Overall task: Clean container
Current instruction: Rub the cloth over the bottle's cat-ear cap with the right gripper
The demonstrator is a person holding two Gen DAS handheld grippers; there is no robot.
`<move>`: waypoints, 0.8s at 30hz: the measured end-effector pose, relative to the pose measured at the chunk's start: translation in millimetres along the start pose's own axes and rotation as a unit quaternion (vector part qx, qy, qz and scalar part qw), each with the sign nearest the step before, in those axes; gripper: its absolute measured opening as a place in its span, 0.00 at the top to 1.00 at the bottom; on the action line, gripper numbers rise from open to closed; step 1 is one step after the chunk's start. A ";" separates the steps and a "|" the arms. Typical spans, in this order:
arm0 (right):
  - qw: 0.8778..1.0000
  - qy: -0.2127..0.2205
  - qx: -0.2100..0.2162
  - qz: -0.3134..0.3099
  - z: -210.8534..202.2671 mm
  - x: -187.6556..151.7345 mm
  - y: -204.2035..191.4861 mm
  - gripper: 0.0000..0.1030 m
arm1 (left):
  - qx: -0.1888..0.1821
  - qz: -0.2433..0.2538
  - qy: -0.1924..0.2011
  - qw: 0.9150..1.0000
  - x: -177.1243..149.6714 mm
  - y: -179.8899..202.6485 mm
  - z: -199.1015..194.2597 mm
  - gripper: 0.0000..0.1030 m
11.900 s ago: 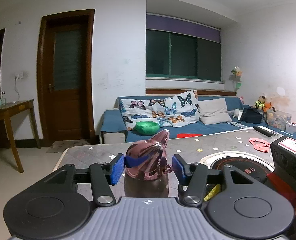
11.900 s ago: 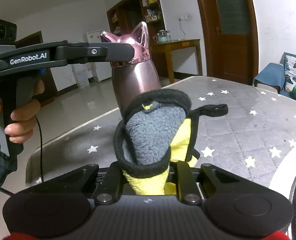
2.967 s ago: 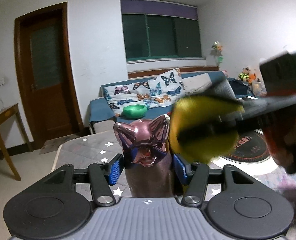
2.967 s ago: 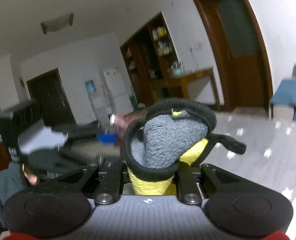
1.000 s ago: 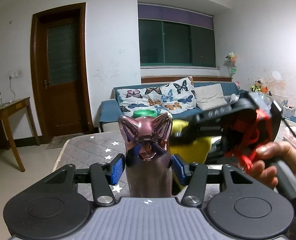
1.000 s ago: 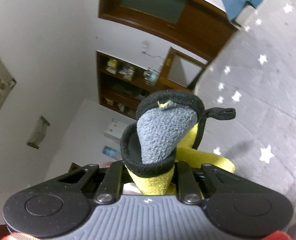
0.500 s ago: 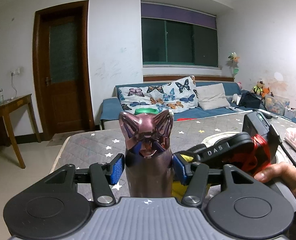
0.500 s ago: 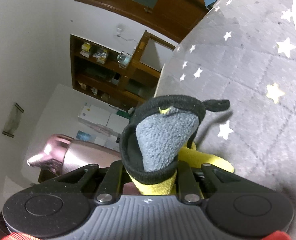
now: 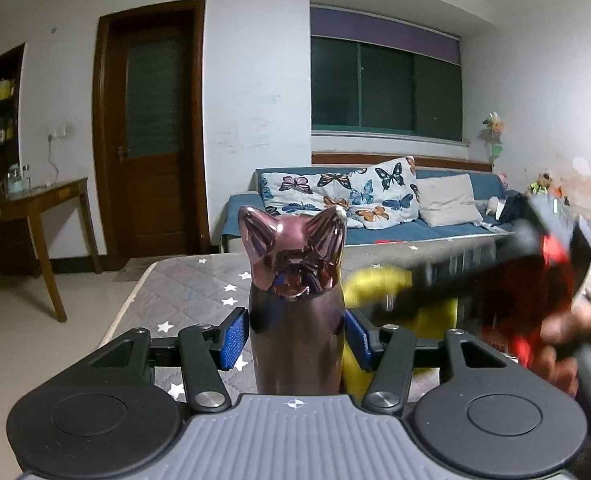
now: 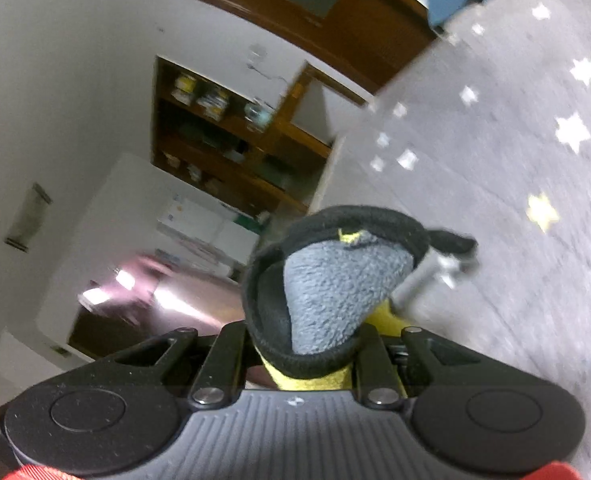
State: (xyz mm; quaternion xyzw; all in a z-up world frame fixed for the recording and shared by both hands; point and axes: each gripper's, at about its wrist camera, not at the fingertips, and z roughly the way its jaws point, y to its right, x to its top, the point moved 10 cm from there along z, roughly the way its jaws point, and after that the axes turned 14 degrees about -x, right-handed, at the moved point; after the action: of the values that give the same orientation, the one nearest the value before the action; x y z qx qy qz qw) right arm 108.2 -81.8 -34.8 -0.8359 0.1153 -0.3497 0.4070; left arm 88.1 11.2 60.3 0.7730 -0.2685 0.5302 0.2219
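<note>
Step in hand, by my reading: wiping the container's outer wall. The left gripper (image 9: 296,336) has both blue pads pressed on the body of the pink cat-eared container (image 9: 295,304), upright, just under its lid; the jaws are closing slightly on it. The right gripper (image 10: 301,340) is clamped on a grey-and-yellow cloth (image 10: 335,296). In the left wrist view the cloth is a yellow blur just right of the container; contact can't be confirmed (motion blur).

Next move, est.: press the cloth to the wall and stroke along it; the left grip must not slip.

Surface: grey quilted cover w/ stars (image 9: 199,292) under the container. Room: sofa w/ butterfly cushions (image 9: 351,200) behind the container, wooden door (image 9: 155,128) to its left rear.
</note>
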 end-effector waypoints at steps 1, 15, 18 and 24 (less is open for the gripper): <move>1.000 0.006 0.013 -0.001 -2.4 5.8 -7.8 0.85 | -0.001 0.002 -0.001 1.000 0.2 -0.2 0.4 0.45; 0.992 0.014 0.105 0.062 22.6 35.2 -38.3 0.85 | -0.012 0.008 -0.001 1.000 -0.6 -0.3 2.8 0.45; 0.992 -0.003 0.091 0.092 37.6 28.2 -12.9 0.85 | -0.012 0.004 0.000 1.000 -0.1 1.2 3.9 0.45; 0.993 -0.026 0.052 0.103 57.3 10.7 19.0 0.85 | -0.012 0.000 0.000 1.000 0.4 2.4 3.4 0.44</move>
State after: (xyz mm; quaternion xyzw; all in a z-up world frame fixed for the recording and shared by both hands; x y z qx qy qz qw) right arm 156.6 -64.8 -68.3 -0.8059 0.1715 -0.2898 0.4870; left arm 89.1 7.2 59.6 0.7701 -0.2746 0.5273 0.2313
